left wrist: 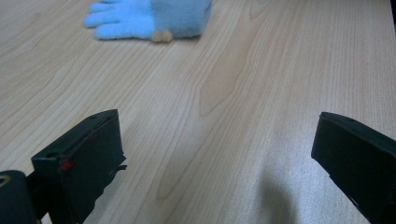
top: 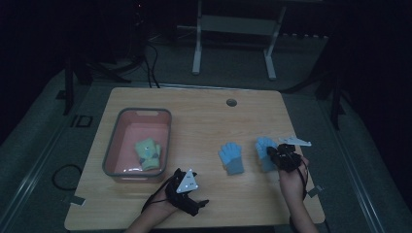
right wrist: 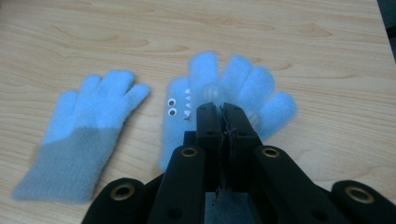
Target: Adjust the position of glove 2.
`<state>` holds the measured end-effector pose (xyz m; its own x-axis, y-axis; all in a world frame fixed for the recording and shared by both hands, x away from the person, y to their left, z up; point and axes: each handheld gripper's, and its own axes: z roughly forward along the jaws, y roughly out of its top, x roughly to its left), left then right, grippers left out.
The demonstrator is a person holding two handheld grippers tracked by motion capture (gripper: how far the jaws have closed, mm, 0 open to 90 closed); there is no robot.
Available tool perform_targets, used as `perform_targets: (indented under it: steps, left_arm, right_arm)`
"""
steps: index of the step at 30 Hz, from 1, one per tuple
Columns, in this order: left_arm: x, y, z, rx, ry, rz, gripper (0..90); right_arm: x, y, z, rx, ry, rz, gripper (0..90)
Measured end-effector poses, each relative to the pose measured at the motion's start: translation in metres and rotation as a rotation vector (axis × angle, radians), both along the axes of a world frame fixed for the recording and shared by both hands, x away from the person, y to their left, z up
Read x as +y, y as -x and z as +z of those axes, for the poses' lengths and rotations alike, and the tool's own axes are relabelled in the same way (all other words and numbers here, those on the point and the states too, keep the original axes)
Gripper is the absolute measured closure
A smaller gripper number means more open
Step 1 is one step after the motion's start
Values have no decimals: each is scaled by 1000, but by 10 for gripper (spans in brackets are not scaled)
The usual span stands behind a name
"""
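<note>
Two light blue gloves with grey cuffs are on the wooden table (top: 204,121). The left glove (top: 231,158) (right wrist: 84,135) lies flat. The right glove (top: 264,151) (right wrist: 233,88) has small googly eyes and white teeth. My right gripper (top: 276,153) (right wrist: 219,112) is shut on this glove near its cuff, and the fingers of the glove spread out beyond the jaws. My left gripper (top: 194,199) (left wrist: 215,154) rests near the front edge of the table. It is open with nothing between its jaws. The flat glove (left wrist: 149,18) lies farther off in the left gripper view.
A pink basket with a grey rim (top: 144,110) stands at the left of the table and holds a green and yellow glove (top: 148,154). A round cable hole (top: 231,102) sits near the far edge. A white frame (top: 235,29) stands on the floor behind.
</note>
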<state>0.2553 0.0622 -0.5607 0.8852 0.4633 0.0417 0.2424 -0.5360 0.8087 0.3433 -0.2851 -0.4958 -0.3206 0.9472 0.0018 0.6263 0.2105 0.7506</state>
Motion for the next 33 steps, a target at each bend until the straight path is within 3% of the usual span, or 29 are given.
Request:
perform_targets:
  steps: [3,8,16,20,27,33]
  left_arm:
    - [0,0,0,0,0,-1,23]
    - [1,0,1,-1,0,-2,23]
    - [0,1,0,-1,-4,-6,23]
    - [0,1,0,-1,-5,-7,23]
    - [1,0,1,-1,-2,-7,23]
    - [0,1,-1,4,-9,-11,23]
  right_arm:
    - [9,2,-4,4,-19,-18,864]
    - [19,-3,-18,5,21,-42,863]
    - [19,-12,-46,65,39,-72,848]
    - [16,-14,-52,80,37,-67,811]
    - [11,-12,-44,73,40,8,655]
    - [-6,-9,-31,55,19,101,651]
